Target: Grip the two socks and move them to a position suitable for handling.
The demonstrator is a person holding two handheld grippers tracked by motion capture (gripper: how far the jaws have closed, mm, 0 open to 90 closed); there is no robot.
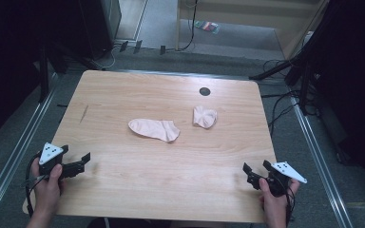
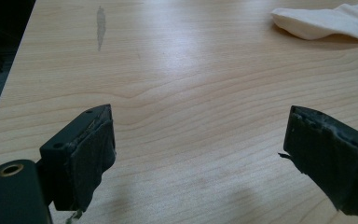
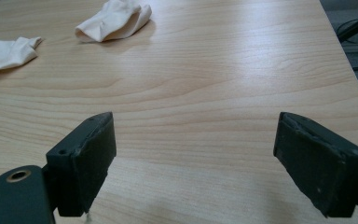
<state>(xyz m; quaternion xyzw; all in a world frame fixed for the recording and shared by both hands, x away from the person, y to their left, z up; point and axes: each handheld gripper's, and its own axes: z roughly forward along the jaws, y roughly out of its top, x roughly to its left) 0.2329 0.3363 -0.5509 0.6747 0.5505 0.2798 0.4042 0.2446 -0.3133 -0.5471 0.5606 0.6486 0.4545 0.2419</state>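
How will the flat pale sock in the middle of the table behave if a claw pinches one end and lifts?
Likely floppy: the flat sock lies limp and thin on the table, so it should drape and hang. Probably light. Pushed, it would likely bunch up like the crumpled sock.

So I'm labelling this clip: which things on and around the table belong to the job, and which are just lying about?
Belongs to the job:
flat sock
bunched sock
left gripper, open
right gripper, open

Just lying about:
table itself, with its round grommet hole
colourful packet on the floor beyond
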